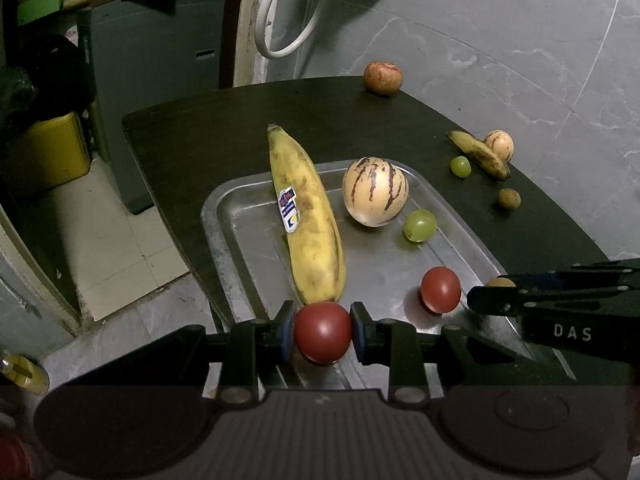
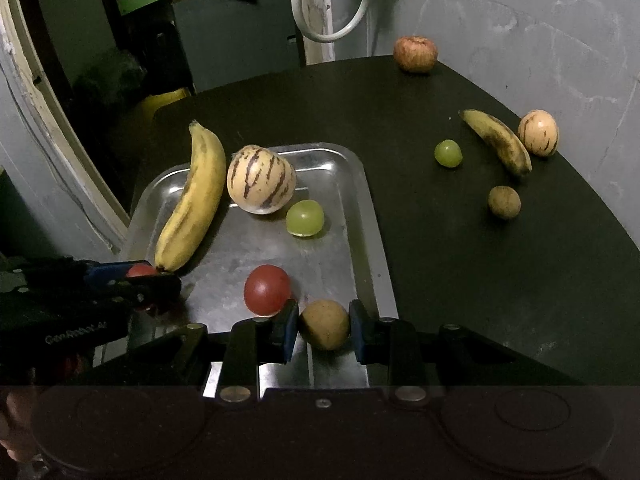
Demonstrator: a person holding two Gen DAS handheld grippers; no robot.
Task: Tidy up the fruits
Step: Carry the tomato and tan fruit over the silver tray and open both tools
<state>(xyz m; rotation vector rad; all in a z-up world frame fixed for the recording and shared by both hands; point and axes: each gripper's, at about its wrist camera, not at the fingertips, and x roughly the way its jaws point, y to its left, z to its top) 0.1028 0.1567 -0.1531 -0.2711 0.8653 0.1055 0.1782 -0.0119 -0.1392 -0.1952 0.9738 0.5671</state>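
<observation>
My left gripper [image 1: 323, 332] pinches a tomato [image 1: 322, 332], my right gripper [image 2: 324, 330] a brown fruit [image 2: 324, 329], both over the tray [image 2: 360, 184]; five fruits wait upper right on the worktop [image 2: 500, 272].

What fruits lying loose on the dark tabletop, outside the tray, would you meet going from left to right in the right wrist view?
Apple → green grape → small banana → striped melon. The small brown fruit sits below the banana and overlaps its span, so it is left out.
</observation>
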